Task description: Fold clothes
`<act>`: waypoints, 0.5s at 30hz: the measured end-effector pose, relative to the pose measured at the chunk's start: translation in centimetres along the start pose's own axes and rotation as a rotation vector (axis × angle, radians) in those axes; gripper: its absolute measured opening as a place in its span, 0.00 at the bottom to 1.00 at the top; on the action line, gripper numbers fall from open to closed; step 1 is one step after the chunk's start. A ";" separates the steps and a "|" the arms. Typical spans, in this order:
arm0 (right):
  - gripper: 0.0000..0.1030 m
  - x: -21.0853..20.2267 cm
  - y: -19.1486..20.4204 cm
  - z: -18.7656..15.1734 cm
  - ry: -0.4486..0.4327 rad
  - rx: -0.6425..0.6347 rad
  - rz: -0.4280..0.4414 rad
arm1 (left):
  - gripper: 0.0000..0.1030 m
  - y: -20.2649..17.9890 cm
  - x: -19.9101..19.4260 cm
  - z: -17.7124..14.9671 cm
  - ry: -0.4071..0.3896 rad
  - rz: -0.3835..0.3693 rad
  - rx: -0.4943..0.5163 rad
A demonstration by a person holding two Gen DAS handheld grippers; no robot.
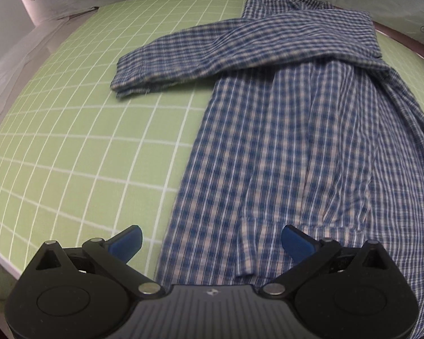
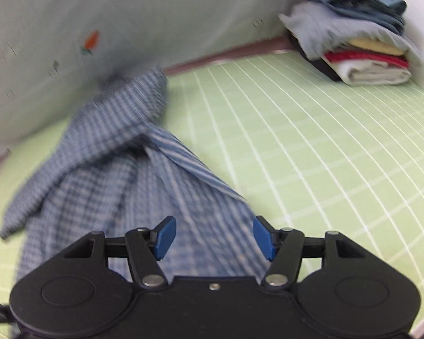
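A blue-and-white checked shirt [image 1: 291, 141] lies on the green gridded sheet [image 1: 84, 130], one sleeve [image 1: 183, 56] folded across and pointing left. My left gripper [image 1: 212, 243] hovers open over the shirt's near hem, nothing between its blue pads [image 1: 127, 243]. In the right wrist view the same shirt [image 2: 144, 175] appears blurred, bunched toward the far wall with a flap turned over. My right gripper [image 2: 213, 238] is open above the shirt's near part, its blue pads [image 2: 164, 237] apart and holding nothing.
A stack of folded clothes [image 2: 359, 36] sits in the far right corner of the bed. A pale fabric wall [image 2: 127, 19] with small carrot prints borders the back. Clear plastic [image 1: 11, 79] lies along the left edge. Bare green sheet [image 2: 325, 141] spreads to the right.
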State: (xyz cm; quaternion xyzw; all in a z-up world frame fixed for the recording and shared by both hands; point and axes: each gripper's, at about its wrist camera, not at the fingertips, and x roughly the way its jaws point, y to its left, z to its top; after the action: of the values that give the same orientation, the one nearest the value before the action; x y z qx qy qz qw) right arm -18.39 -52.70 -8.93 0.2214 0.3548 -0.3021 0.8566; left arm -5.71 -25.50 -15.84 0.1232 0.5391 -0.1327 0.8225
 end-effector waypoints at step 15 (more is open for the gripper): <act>0.47 1.0 -3.5 -2.3 0.064 -0.037 -0.049 | 1.00 0.2 0.2 -1.1 0.012 0.013 -0.062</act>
State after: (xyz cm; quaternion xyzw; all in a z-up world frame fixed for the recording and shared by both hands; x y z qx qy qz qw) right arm -21.25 -54.19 -11.71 0.2060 0.3930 -0.3092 0.8411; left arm -6.54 -24.97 -16.44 0.1022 0.5472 -0.1097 0.8234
